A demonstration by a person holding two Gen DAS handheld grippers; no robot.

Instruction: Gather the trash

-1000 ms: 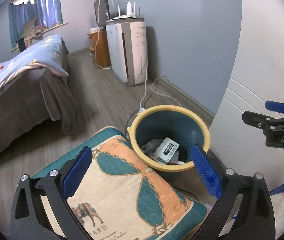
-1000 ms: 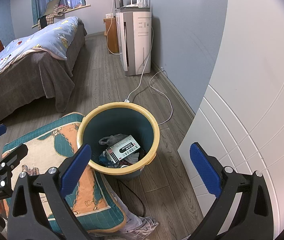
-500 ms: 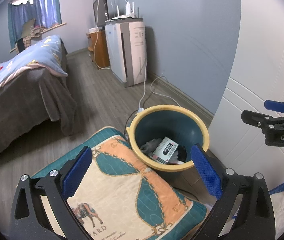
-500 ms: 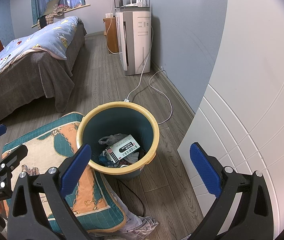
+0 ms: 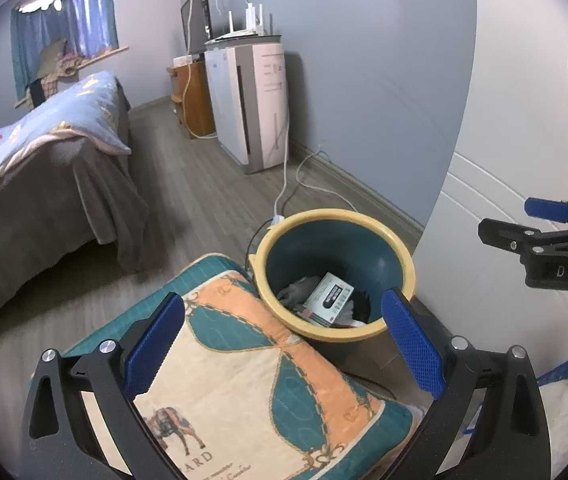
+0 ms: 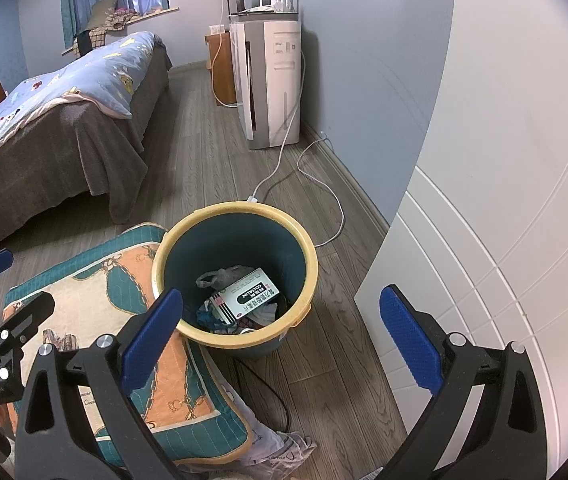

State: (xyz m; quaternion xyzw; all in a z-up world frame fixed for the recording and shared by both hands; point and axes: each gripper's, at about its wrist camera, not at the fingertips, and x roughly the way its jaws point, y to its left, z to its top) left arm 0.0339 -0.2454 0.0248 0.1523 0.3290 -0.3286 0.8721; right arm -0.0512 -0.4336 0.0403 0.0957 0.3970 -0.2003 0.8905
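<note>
— Beside the patterned cushion [image 6: 96, 320]: where's the trash?
— Box [image 6: 246, 294] and bag lie inside the bin [image 6: 308, 256]. Left gripper [image 5: 284, 344] and right gripper [image 6: 280, 340]: both jaws apart, empty.

The lower trash in the bin [image 6: 302, 280] is hidden beneath a box [image 6: 246, 295], whose small print cannot be read, and the bed [image 5: 24, 184] is cut off at the left edge.
</note>
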